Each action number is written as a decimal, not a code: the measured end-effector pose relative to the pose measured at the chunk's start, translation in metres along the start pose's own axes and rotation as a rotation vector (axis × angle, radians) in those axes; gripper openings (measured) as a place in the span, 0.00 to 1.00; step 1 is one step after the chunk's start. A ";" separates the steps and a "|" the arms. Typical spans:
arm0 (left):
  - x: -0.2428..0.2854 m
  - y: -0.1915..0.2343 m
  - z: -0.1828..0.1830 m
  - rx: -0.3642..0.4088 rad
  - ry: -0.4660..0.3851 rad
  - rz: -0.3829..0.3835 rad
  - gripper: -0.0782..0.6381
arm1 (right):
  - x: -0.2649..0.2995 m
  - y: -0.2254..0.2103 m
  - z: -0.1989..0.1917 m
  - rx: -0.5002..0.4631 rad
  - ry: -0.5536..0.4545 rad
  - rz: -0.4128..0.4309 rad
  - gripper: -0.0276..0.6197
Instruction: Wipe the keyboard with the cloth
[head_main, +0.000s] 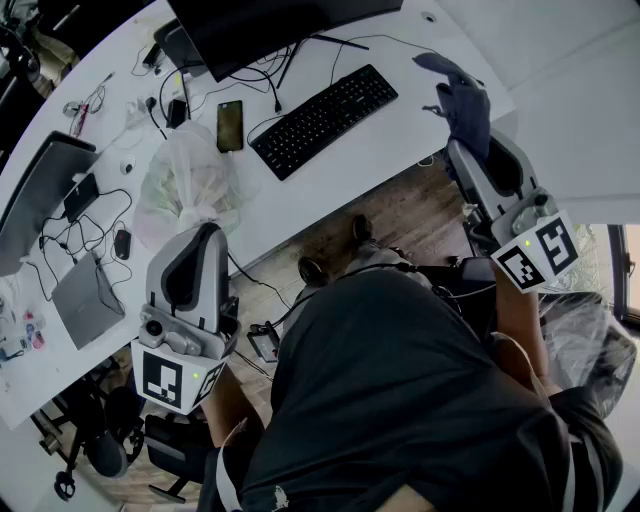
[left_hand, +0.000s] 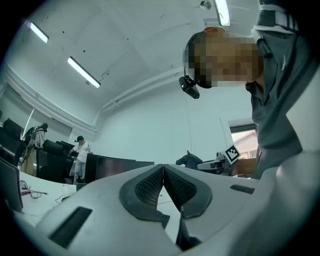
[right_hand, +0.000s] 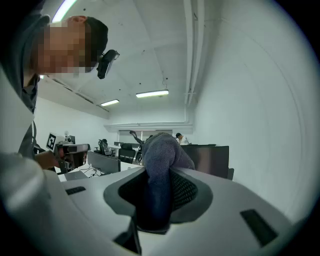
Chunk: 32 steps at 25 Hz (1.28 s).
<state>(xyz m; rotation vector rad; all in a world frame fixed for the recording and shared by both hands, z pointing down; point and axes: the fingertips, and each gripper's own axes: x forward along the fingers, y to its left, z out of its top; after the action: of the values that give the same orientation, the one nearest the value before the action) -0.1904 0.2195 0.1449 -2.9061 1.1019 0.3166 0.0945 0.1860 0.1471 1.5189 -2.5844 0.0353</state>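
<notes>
A black keyboard (head_main: 323, 119) lies at a slant on the white desk (head_main: 330, 190), in front of the monitor. My right gripper (head_main: 462, 140) is held up to the right of the desk, shut on a dark grey-blue cloth (head_main: 460, 95) whose fold sticks out between its jaws; the right gripper view shows the cloth (right_hand: 160, 165) up close. My left gripper (head_main: 205, 235) hangs over the desk's near edge, left of the keyboard, shut with nothing between its pads (left_hand: 150, 187). Both grippers point upward into the room.
A black phone (head_main: 229, 125), a crumpled clear plastic bag (head_main: 185, 180), cables, a mouse (head_main: 127, 167) and a laptop (head_main: 40, 195) crowd the desk's left half. A dark monitor (head_main: 270, 30) stands behind the keyboard. Below me are wood floor and a chair base.
</notes>
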 end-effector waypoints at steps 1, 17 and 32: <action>-0.001 0.002 -0.001 -0.002 0.002 0.002 0.12 | 0.003 0.000 0.000 0.001 0.002 0.000 0.23; 0.019 0.040 -0.032 -0.073 0.044 0.048 0.12 | 0.061 -0.014 -0.012 0.023 0.065 0.044 0.23; 0.156 0.050 -0.090 -0.124 0.224 0.307 0.12 | 0.247 -0.212 -0.282 -0.029 0.625 0.203 0.24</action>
<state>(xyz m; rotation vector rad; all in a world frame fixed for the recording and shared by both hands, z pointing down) -0.0930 0.0726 0.2053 -2.9281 1.6237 0.0631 0.1927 -0.1059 0.4487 1.0107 -2.1944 0.4199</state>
